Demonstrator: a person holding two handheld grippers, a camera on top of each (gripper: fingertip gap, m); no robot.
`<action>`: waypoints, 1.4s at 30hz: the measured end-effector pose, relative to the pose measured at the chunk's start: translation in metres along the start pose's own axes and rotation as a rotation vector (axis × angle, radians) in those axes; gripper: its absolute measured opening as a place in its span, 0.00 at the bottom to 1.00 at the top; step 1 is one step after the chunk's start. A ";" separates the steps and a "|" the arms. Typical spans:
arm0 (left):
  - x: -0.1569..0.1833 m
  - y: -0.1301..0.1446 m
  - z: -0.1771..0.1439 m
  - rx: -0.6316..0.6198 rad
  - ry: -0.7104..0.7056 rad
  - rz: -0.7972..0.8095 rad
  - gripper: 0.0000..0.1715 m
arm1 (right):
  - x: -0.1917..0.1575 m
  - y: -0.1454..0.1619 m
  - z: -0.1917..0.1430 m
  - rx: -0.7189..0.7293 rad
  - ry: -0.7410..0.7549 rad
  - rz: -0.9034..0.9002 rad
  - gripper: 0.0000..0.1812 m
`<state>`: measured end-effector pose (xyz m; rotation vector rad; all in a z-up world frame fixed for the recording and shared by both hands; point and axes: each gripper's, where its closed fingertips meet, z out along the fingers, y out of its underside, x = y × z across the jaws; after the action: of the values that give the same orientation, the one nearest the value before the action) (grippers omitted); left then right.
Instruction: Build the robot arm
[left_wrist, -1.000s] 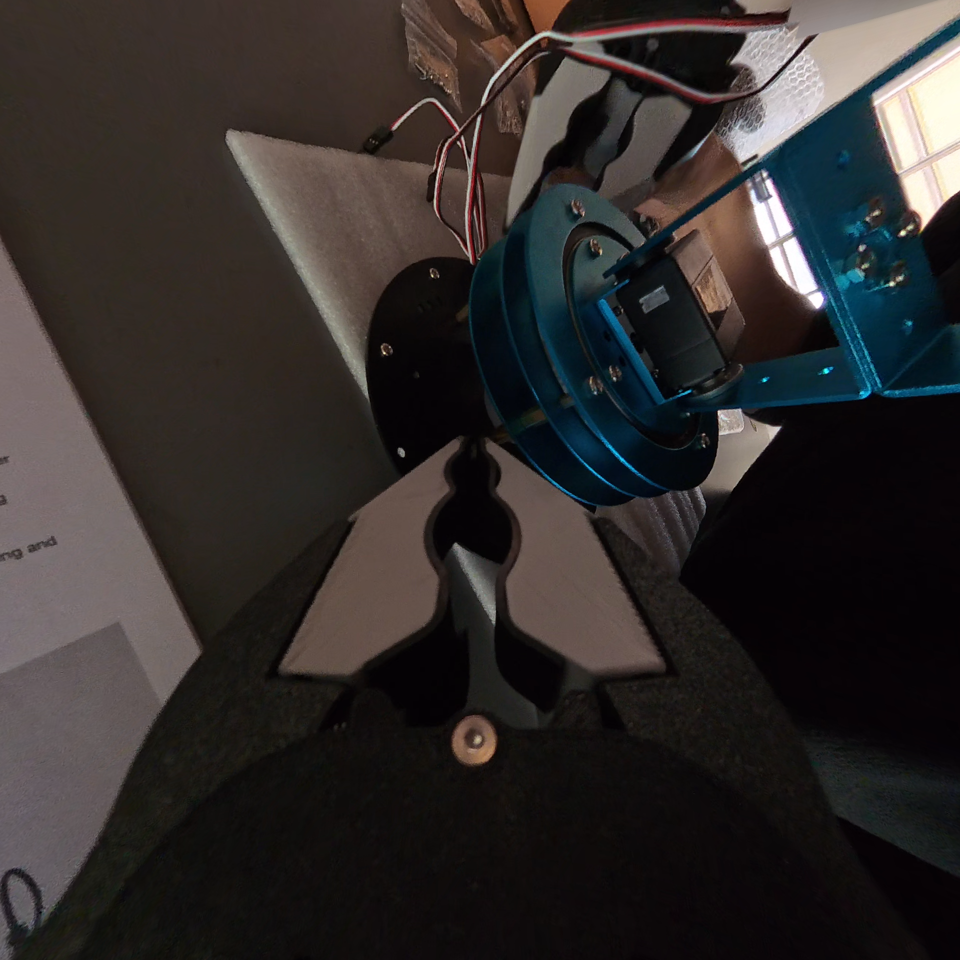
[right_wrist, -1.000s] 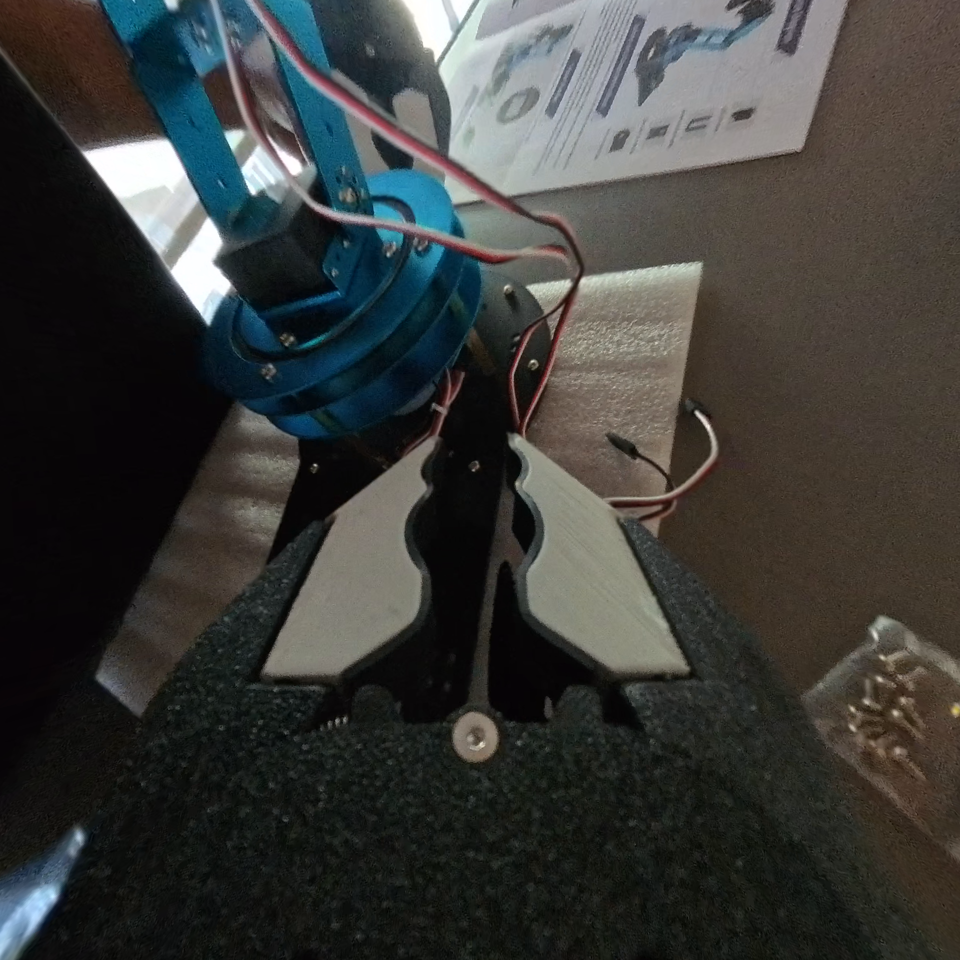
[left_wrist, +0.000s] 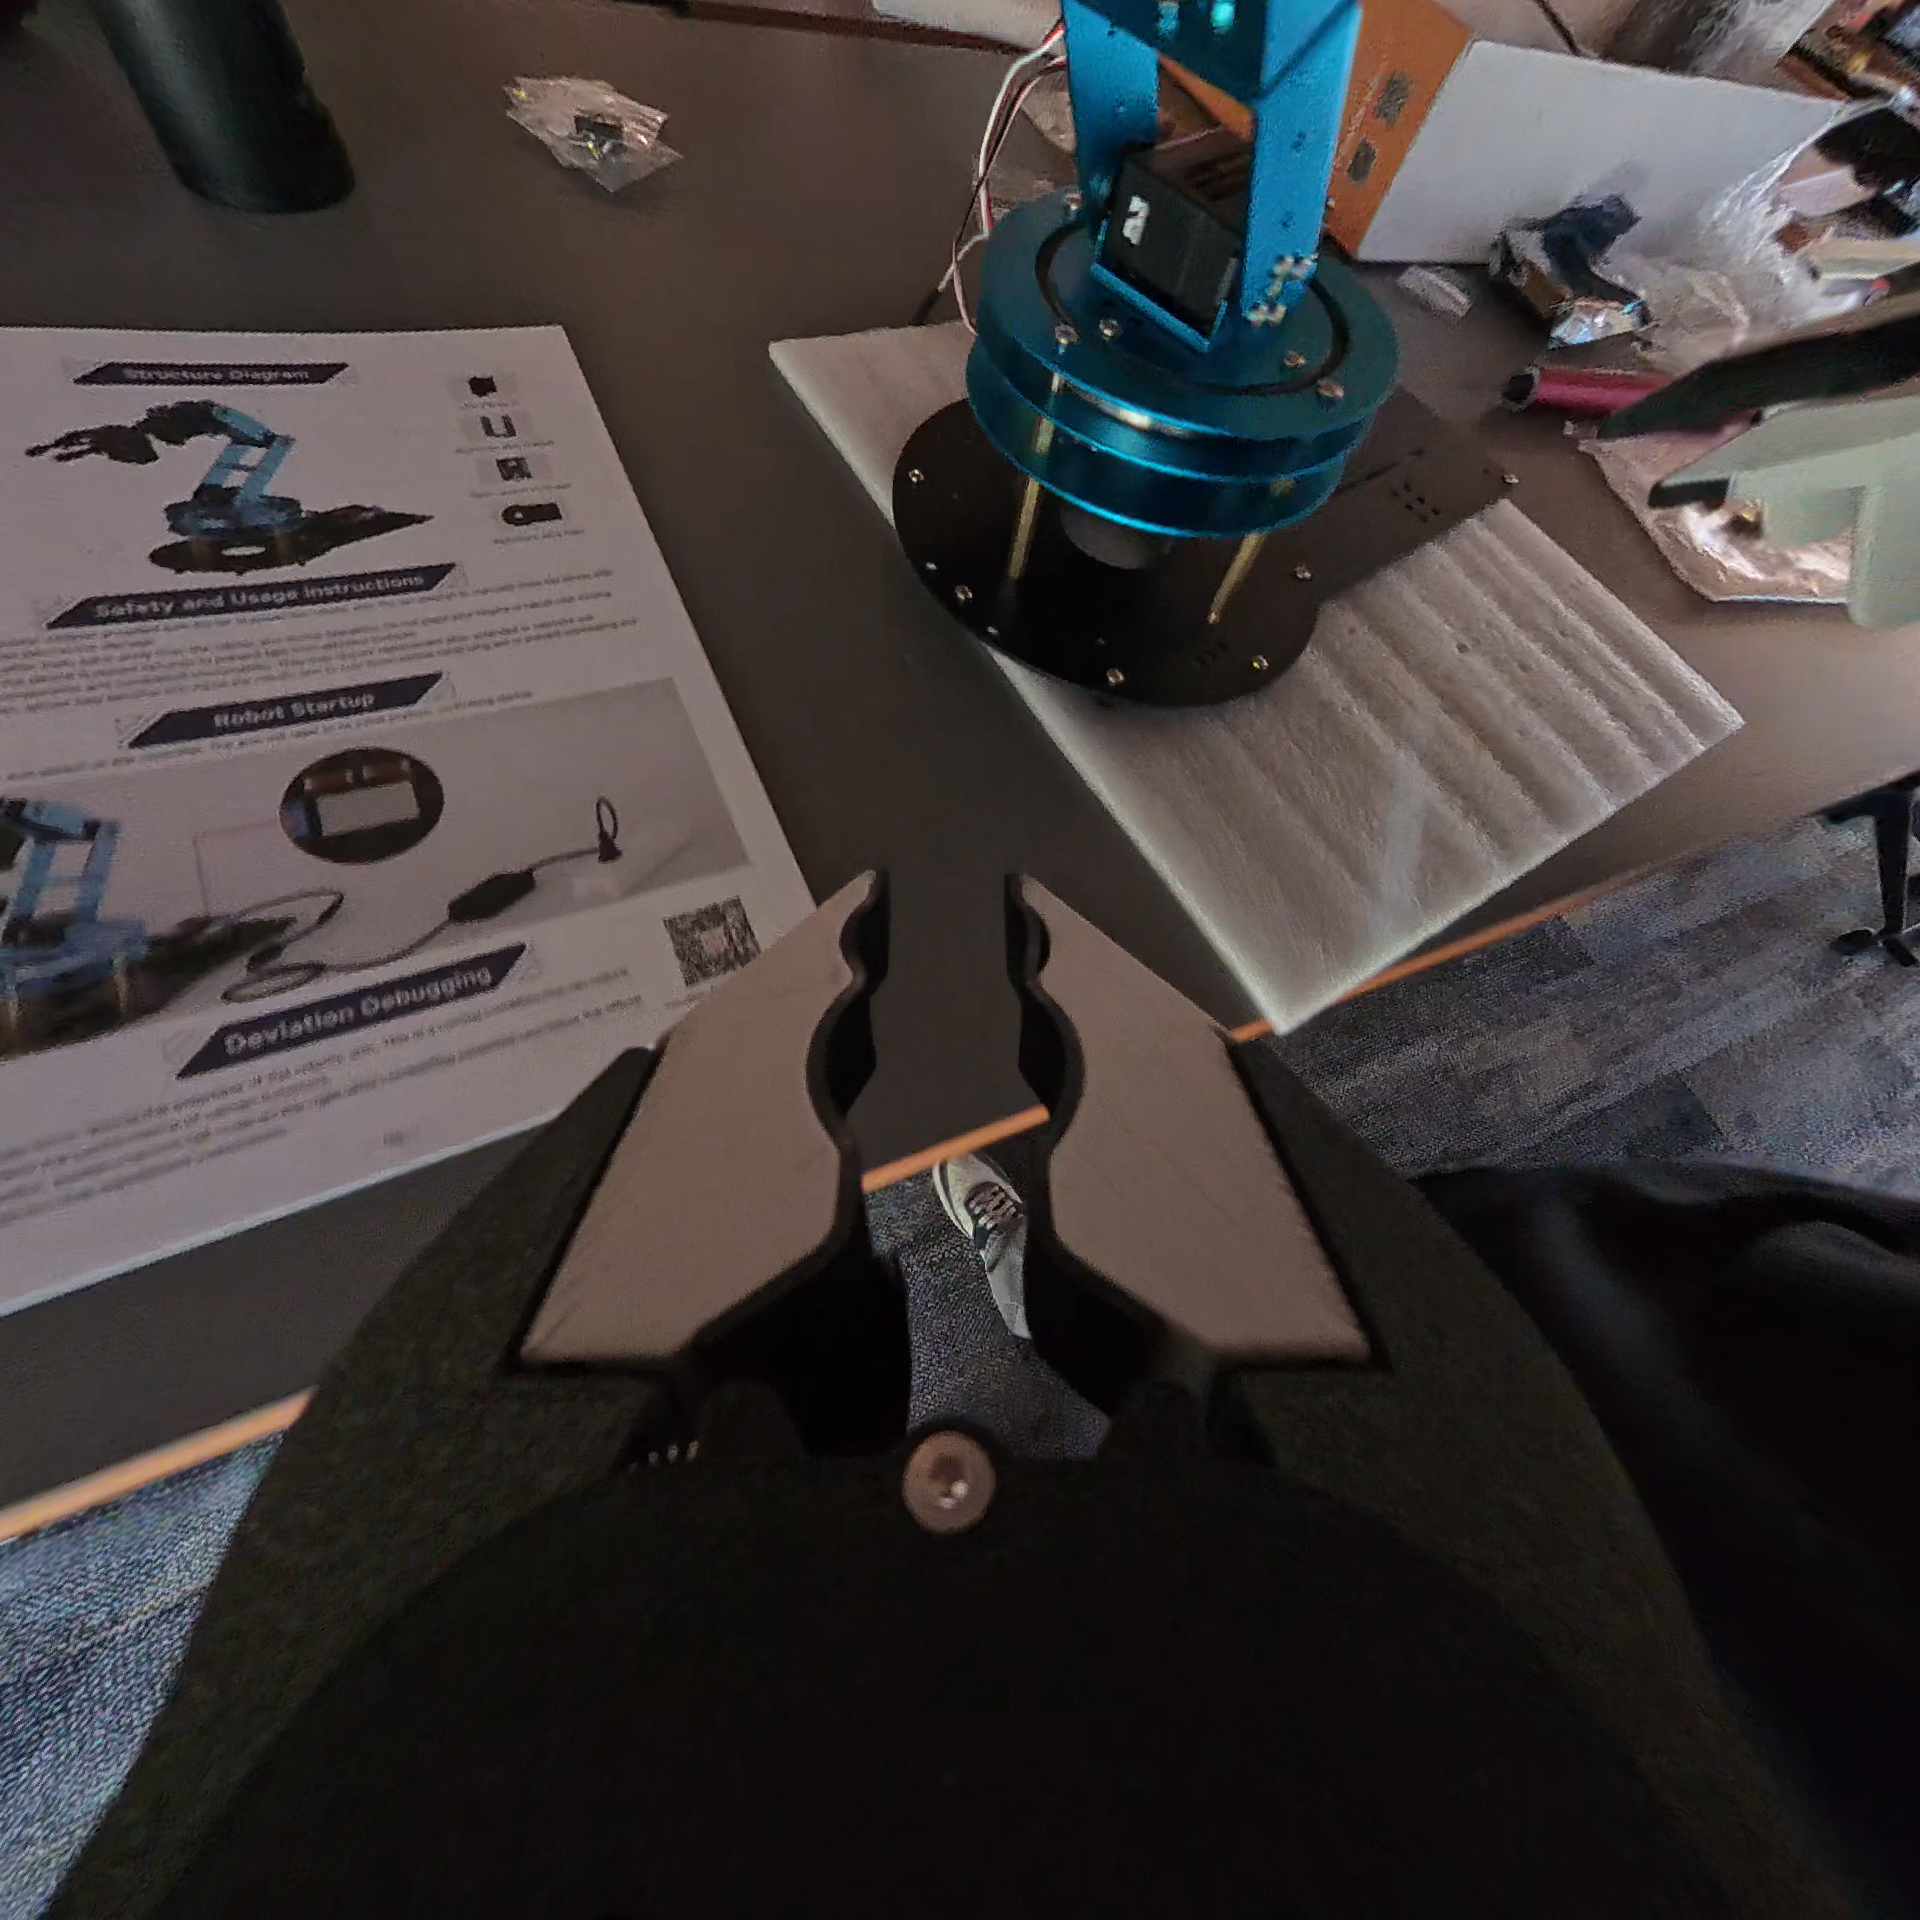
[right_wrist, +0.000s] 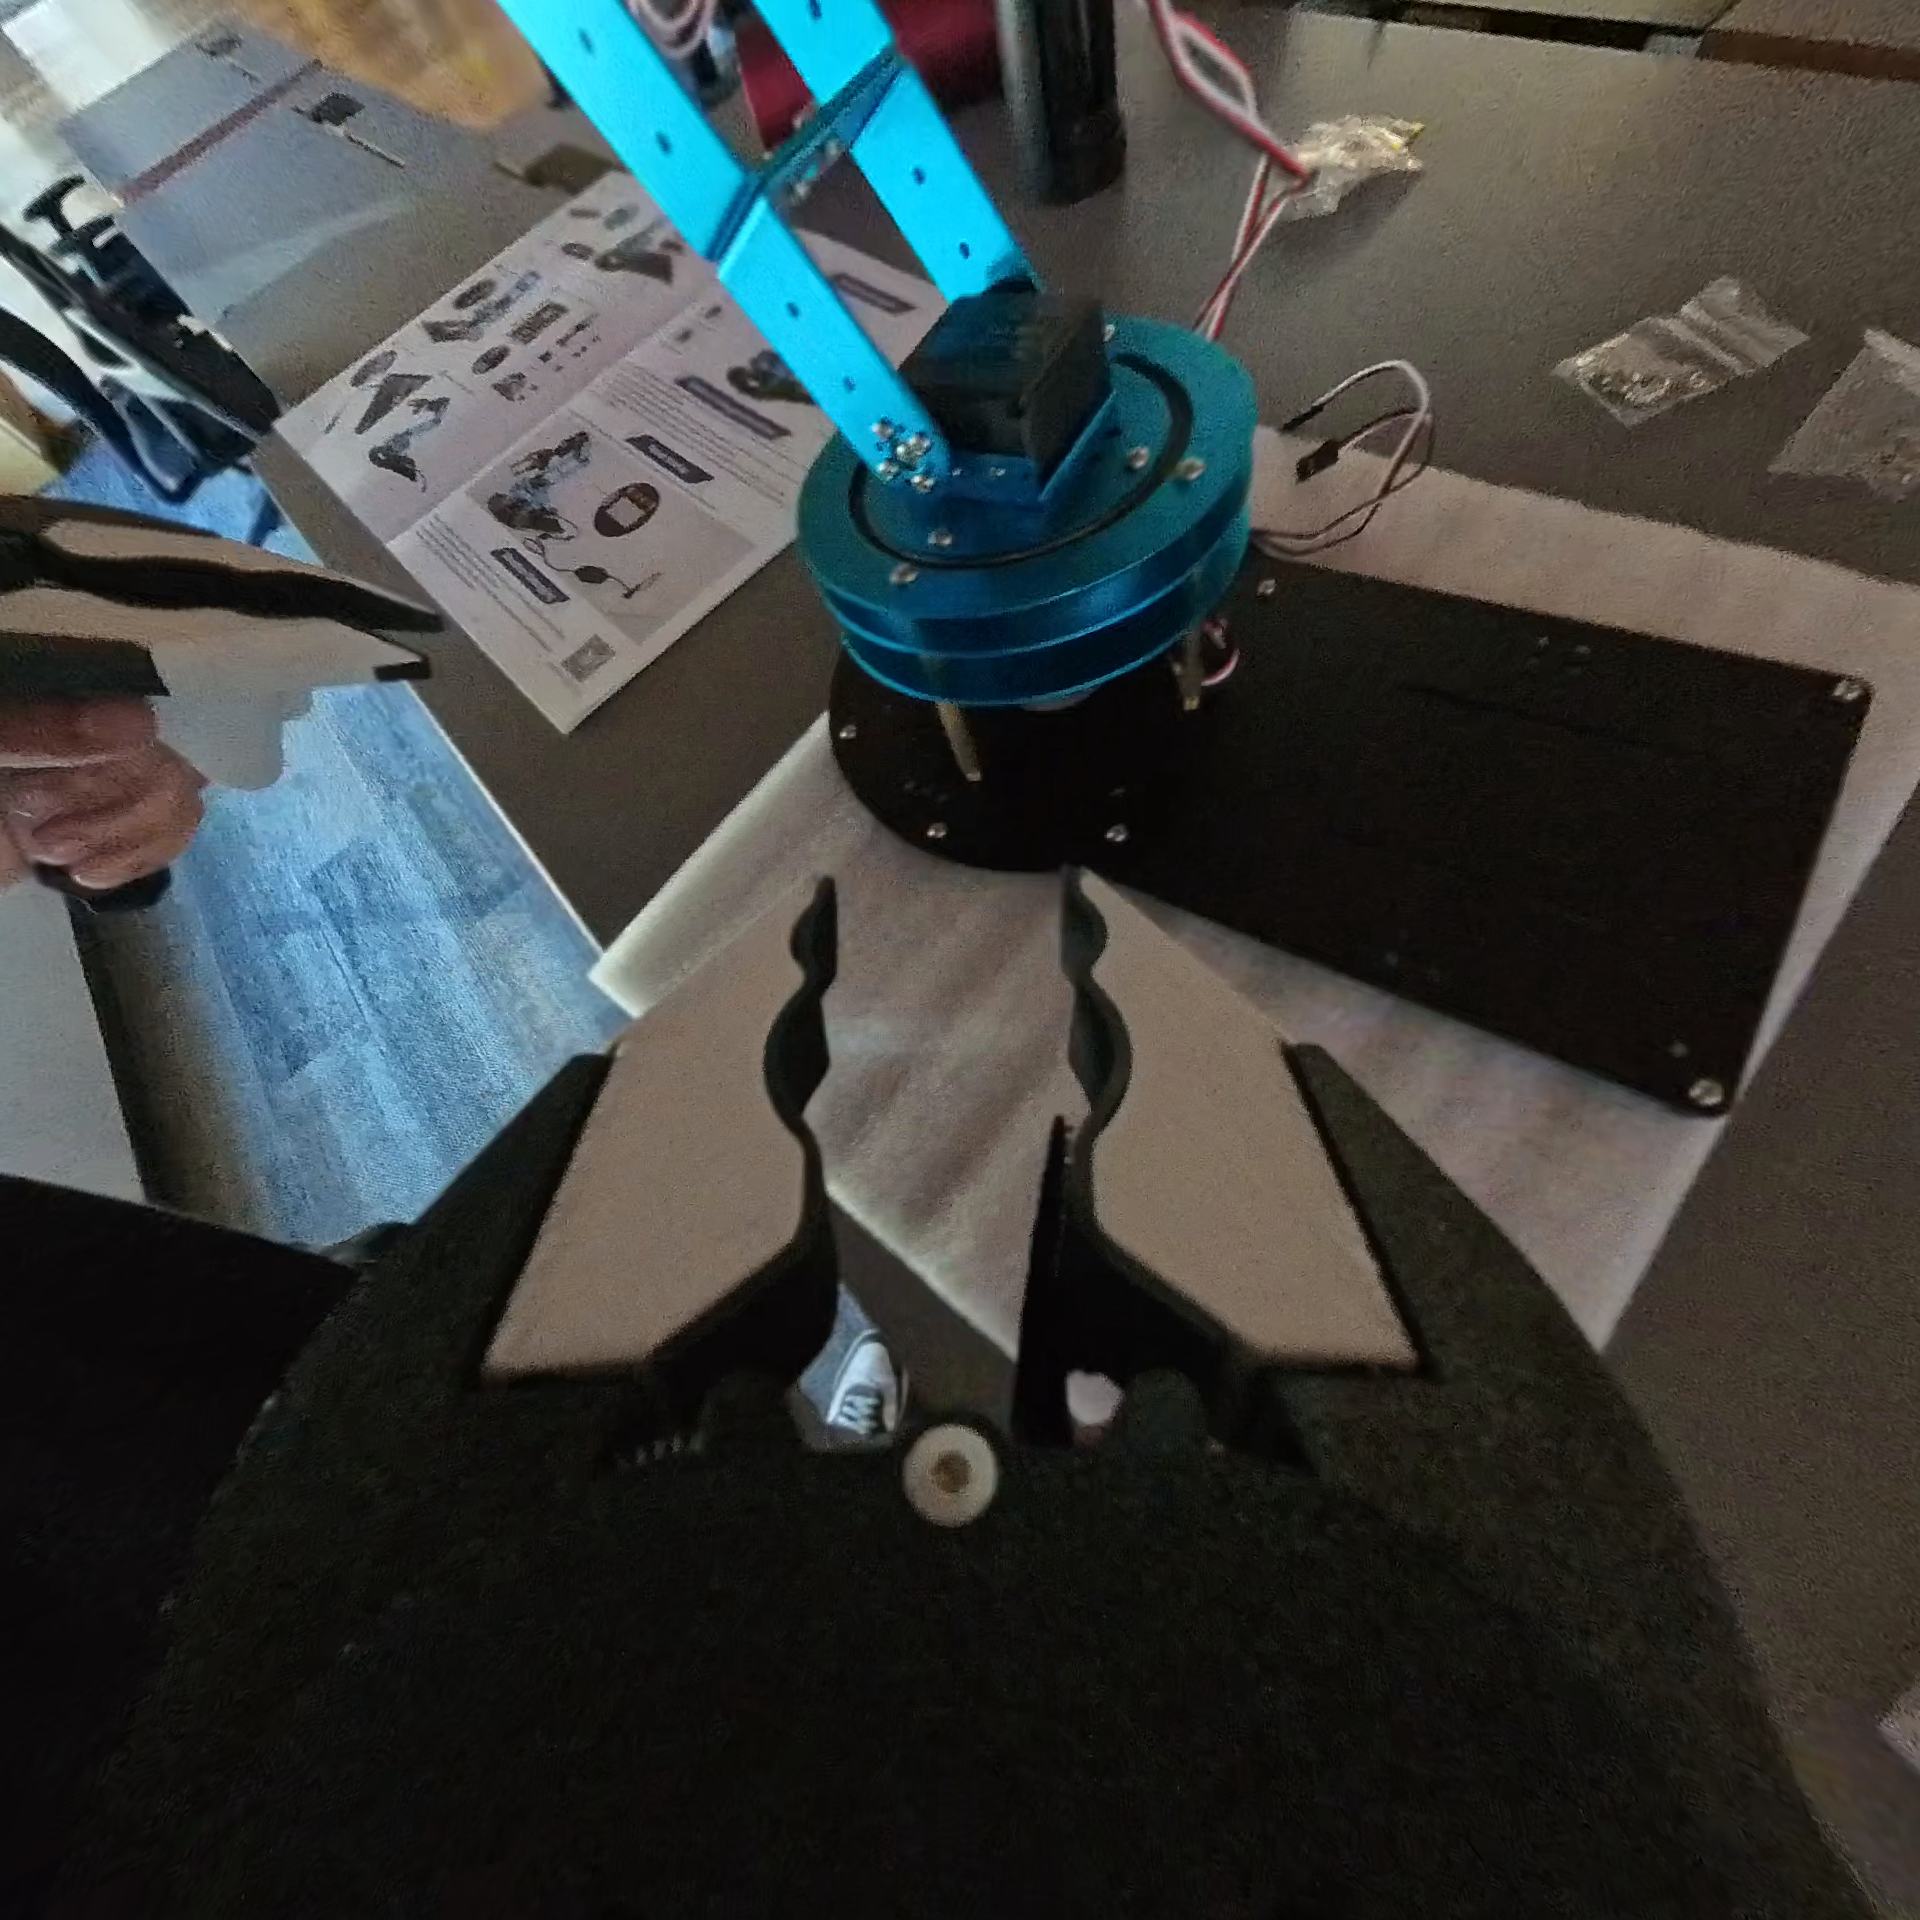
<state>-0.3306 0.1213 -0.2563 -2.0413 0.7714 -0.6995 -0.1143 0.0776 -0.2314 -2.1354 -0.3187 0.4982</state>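
A small blue robot-arm kit stands upright: a blue turntable (left_wrist: 1174, 416) (right_wrist: 1023, 582) with a black servo (left_wrist: 1164, 239) and blue brackets (right_wrist: 831, 260) on a black base plate (left_wrist: 1091, 623) (right_wrist: 1455, 779). The plate rests on a white foam sheet (left_wrist: 1403, 779) (right_wrist: 935, 1039). My left gripper (left_wrist: 945, 894) is open and empty above the table's near edge, short of the foam. My right gripper (right_wrist: 948, 888) is open and empty just in front of the base plate's round end. The right gripper shows in the left wrist view (left_wrist: 1636, 457), the left gripper in the right wrist view (right_wrist: 426, 646).
A printed instruction sheet (left_wrist: 312, 727) (right_wrist: 561, 468) lies left of the kit. Servo wires (right_wrist: 1351, 457) trail behind it. Bags of screws (left_wrist: 592, 125) (right_wrist: 1683, 353), a dark cylinder (left_wrist: 239, 104) and a white box (left_wrist: 1558, 135) stand farther back. The table edge (left_wrist: 935, 1153) drops to carpet. Across from one pair of fingers to the other is roughly 25 centimetres.
Both grippers were nearly shut close against the tilted kit's black base. Now they are open and drawn back, and the kit stands upright on the foam.
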 end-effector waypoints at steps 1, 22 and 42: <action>0.002 0.004 -0.006 0.012 0.001 0.006 0.12 | -0.011 0.005 -0.003 0.010 0.004 0.018 0.22; 0.028 0.045 -0.079 0.019 0.085 0.010 0.14 | -0.148 0.044 -0.030 0.121 0.130 -0.031 0.19; 0.031 -0.132 0.038 0.298 0.423 0.164 0.55 | -0.018 -0.056 0.025 0.156 0.079 -0.146 0.50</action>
<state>-0.2486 0.1799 -0.1587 -1.5604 0.9934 -1.0979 -0.1442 0.1201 -0.1943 -1.9579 -0.3757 0.3425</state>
